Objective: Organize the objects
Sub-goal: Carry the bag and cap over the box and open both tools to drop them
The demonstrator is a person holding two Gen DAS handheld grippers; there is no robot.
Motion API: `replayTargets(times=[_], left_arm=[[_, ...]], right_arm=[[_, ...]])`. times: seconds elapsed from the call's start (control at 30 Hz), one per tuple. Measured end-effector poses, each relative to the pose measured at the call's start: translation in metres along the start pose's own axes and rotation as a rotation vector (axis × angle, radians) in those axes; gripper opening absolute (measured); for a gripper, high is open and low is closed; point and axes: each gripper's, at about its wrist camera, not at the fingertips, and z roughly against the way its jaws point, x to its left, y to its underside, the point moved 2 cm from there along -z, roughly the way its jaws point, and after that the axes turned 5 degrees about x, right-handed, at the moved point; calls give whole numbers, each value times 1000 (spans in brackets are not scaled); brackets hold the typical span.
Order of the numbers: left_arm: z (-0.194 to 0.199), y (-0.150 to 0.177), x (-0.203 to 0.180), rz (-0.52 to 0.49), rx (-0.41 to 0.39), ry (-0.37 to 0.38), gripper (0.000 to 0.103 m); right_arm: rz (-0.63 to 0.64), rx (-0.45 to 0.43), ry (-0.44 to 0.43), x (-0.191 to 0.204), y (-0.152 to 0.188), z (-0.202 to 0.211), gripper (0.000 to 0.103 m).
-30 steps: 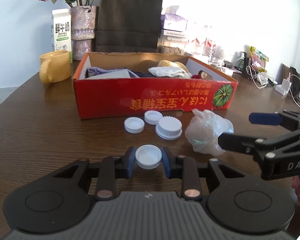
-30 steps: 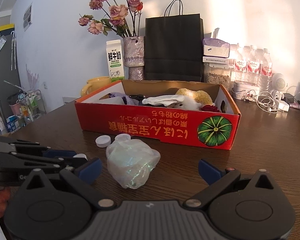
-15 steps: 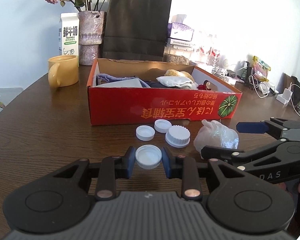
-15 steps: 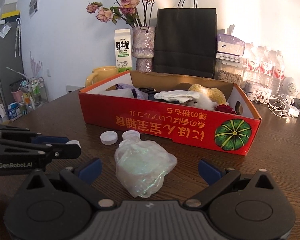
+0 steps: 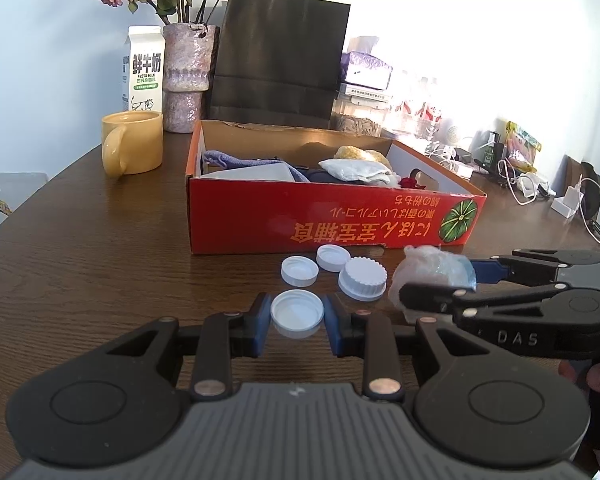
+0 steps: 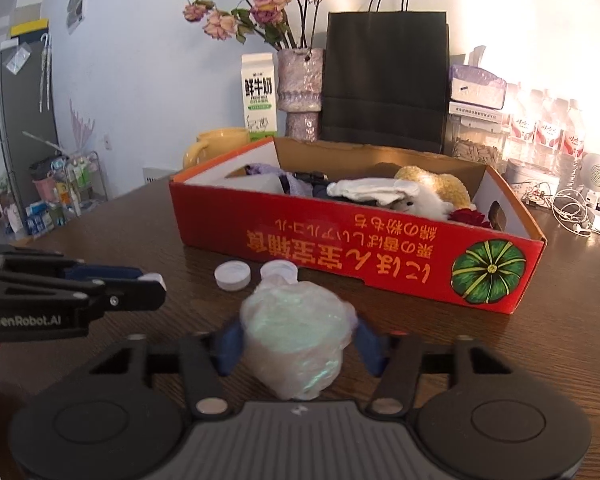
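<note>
My left gripper is shut on a white bottle cap, held just above the dark wooden table. Three more white caps lie ahead of it, in front of the red cardboard box. A crumpled clear plastic bag sits between the blue pads of my right gripper. Its jaws are closing and the pads touch both sides of the bag. From the left wrist, the right gripper comes in from the right around the bag. The red box holds cloths and a plush toy.
A yellow mug, a milk carton, a vase of dried roses and a black paper bag stand behind the box. Cables and chargers clutter the far right. Water bottles line the back.
The right gripper's jaws have come in from wide open onto the plastic bag. The left gripper keeps its hold on the cap and stays in place.
</note>
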Motion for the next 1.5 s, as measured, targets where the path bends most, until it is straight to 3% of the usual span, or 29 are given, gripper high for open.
replayTargets(times=[0.07, 0.37, 0.7, 1.03, 1.27, 1.5], left_arm=[[0, -1, 0, 0, -3, 5, 29], [5, -19, -3, -13, -54, 39, 29], [-1, -64, -12, -45, -151, 55, 29], [-43, -130, -9, -23, -233, 39, 29], [-93, -155, 4, -1, -203, 11, 29], [-118, -162, 11, -12, -177, -3, 29]], right_arm=[[-5, -8, 0, -1, 0, 3, 47], [-15, -79, 4, -9, -15, 17, 45], [-4, -170, 23, -24, -54, 19, 44], [-10, -229, 54, -40, -115, -29, 44], [-45, -215, 56, -59, -138, -79, 45], [-47, -185, 50, -72, -142, -106, 45]])
